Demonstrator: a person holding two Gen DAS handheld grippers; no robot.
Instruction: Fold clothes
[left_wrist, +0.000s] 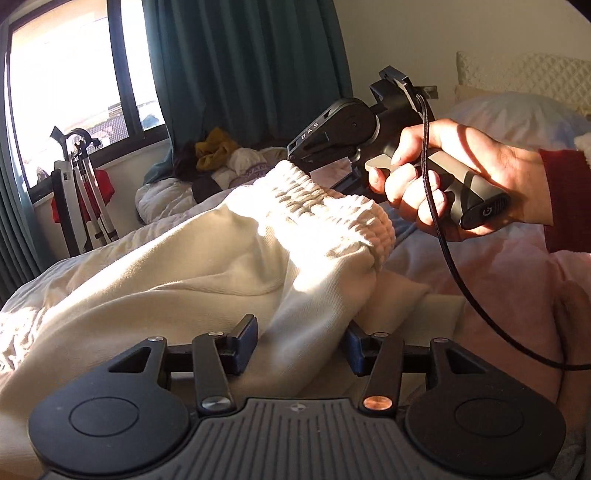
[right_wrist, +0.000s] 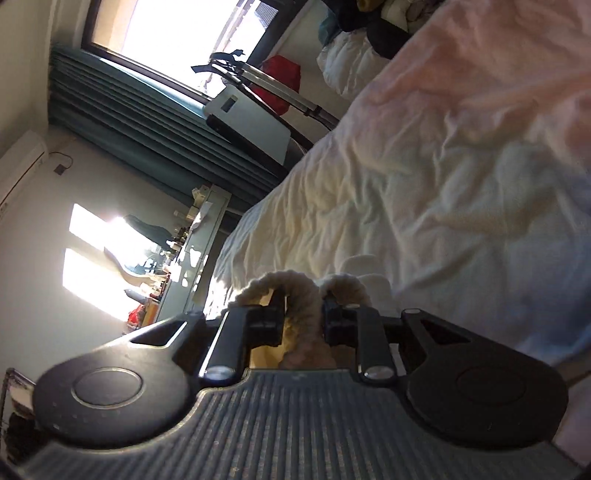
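Note:
A cream garment (left_wrist: 177, 266) with a ribbed elastic waistband (left_wrist: 332, 206) is lifted above the bed. My left gripper (left_wrist: 301, 341) has its jaws wide on either side of a thick fold of it; whether they pinch it I cannot tell. My right gripper (left_wrist: 295, 157), held in a hand, reaches the waistband's far end. In the right wrist view, tilted sideways, the right gripper (right_wrist: 301, 317) is shut on the ribbed band (right_wrist: 299, 295).
The bed (right_wrist: 461, 147) carries a rumpled pale pink and white cover. A pile of clothes (left_wrist: 221, 155) lies at its far end. A folded stand (left_wrist: 88, 192) leans under the window by teal curtains (left_wrist: 243, 66). A cable (left_wrist: 454, 266) hangs from the right gripper.

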